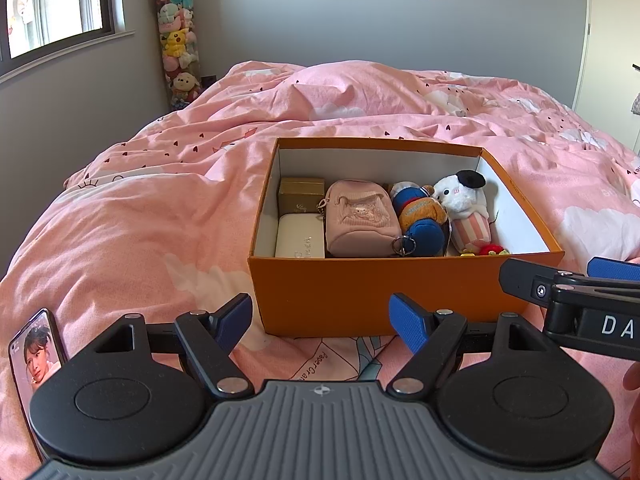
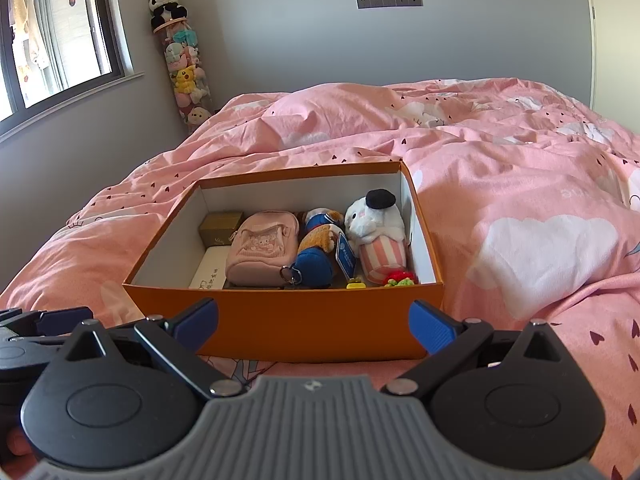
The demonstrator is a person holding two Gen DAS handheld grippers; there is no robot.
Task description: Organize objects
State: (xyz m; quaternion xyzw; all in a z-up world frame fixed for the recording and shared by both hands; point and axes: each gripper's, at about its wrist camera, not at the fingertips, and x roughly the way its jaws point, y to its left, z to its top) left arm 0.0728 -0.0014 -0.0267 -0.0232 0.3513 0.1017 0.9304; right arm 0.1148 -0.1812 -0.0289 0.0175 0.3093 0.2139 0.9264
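Orange box [image 1: 360, 292] just beyond both tongs

A: What does the left hand-held gripper [image 1: 322, 322] look like?
B: A ribbed grey body bearing a small round emblem, flanked by two black round housings with recessed discs. Black link arms with silver pivot pins carry blue ribbed fingers [image 1: 408, 322].
A: And the right hand-held gripper [image 2: 314, 326]?
B: The same build: grey ribbed body, black discs, silver pins, blue pads [image 2: 432, 328]. In the left wrist view its black side carries white letters "DA" and a small screw.
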